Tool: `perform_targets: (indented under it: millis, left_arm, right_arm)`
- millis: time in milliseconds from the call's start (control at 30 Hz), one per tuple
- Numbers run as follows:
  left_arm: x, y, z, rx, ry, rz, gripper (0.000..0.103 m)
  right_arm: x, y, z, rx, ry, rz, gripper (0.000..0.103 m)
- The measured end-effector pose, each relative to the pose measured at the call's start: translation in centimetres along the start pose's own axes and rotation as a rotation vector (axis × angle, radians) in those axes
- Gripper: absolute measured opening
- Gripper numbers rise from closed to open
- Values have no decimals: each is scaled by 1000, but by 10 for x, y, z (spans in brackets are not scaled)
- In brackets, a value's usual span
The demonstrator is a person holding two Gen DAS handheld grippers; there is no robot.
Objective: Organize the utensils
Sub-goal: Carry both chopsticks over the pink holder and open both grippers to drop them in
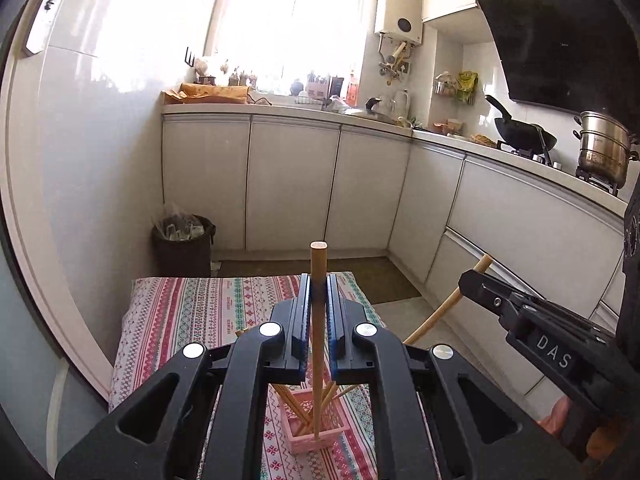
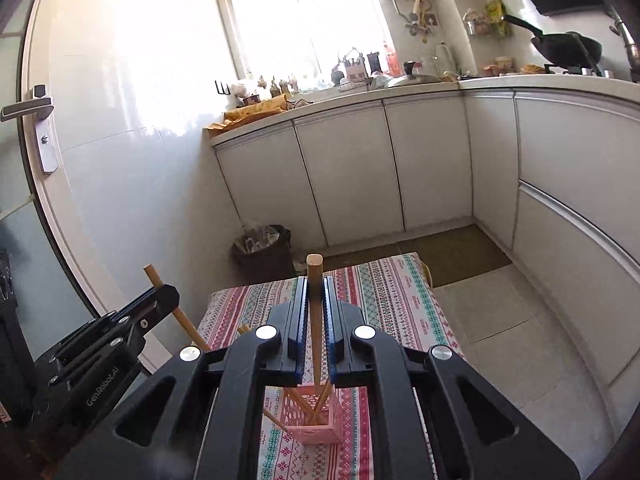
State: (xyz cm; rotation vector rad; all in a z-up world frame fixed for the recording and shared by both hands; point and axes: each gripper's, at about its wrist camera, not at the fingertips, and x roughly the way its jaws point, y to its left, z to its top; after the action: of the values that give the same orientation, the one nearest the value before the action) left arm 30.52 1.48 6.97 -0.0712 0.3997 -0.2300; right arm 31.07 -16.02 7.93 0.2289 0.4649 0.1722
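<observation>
Left gripper (image 1: 319, 292) is clamping one wooden chopstick (image 1: 318, 320) upright, its lower end sitting down inside the pink basket (image 1: 310, 424). Right gripper (image 2: 316, 296) is doing the same with a second chopstick (image 2: 316, 320), tip also down in the pink basket (image 2: 314, 420) — both sets of jaws are closed tight on the sticks.

Basket is standing on the patterned cloth (image 1: 192, 312) covering a small table, and is already holding several other chopsticks (image 1: 296, 408) leaning at angles across it. Those leaning sticks are crowding the opening around both held ones.

Each gripper is showing up in the other's view: the right one at the right edge of the left view with its stick tilting out, the left one at the lower left of the right view.

Surroundings — trash bin (image 1: 182, 244) on the floor beyond the table, white cabinets (image 1: 292, 180) behind it, wok (image 1: 524, 136) and steel pot (image 1: 604, 148) sitting on the stove.
</observation>
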Motion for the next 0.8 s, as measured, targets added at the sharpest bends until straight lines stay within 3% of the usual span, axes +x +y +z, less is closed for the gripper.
perform_targets:
  millis: [233, 267, 300, 333, 633, 800]
  left_arm:
    - [41, 23, -19, -51, 80, 5, 7]
    - [46, 26, -23, -68, 98, -2, 12]
    - [50, 30, -27, -88, 117, -8, 23]
    - [51, 33, -29, -102, 127, -16, 25]
    - [25, 33, -16, -91, 38, 22, 28]
    - [18, 39, -12, -92, 18, 58, 39]
  right_arm:
    - [29, -1, -14, 4, 44, 15, 8]
    - [31, -2, -16, 6, 49, 13, 8]
    - [34, -3, -18, 7, 54, 13, 8]
    - [36, -3, -19, 9, 59, 13, 8]
    - [47, 2, -23, 9, 81, 14, 8]
    - [58, 0, -26, 15, 97, 9, 10]
